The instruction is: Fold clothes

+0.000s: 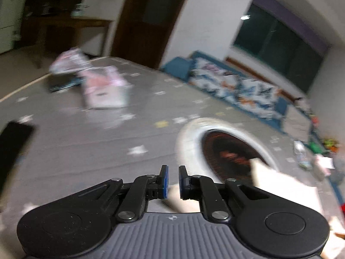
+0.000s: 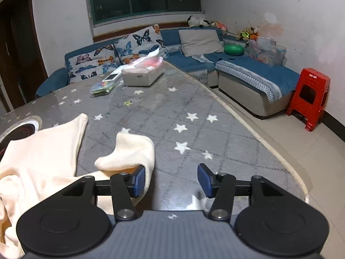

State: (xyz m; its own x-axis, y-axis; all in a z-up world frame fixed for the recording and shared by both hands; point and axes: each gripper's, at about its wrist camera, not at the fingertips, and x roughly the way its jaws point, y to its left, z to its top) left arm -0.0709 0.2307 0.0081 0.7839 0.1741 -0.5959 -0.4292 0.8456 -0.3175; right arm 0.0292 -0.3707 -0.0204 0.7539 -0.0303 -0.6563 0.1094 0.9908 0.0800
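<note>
A cream garment (image 2: 43, 151) lies crumpled on the grey star-patterned table (image 2: 194, 112), at the left of the right wrist view; one folded-over end (image 2: 131, 151) rests against my right gripper's left finger. My right gripper (image 2: 171, 180) is open and empty, low over the table just right of the garment. In the blurred left wrist view, part of the cream garment (image 1: 280, 185) shows at the lower right. My left gripper (image 1: 173, 179) hovers above the table with its jaws nearly closed, a small gap between the pads and nothing between them.
A round inset burner (image 1: 228, 149) with a pale rim sits in the table, also at the left in the right wrist view (image 2: 23, 127). A grey box (image 2: 142, 73), a tablet and packets lie at the far end. A blue sofa (image 2: 237, 64) and red stool (image 2: 308, 99) stand beyond the table edge.
</note>
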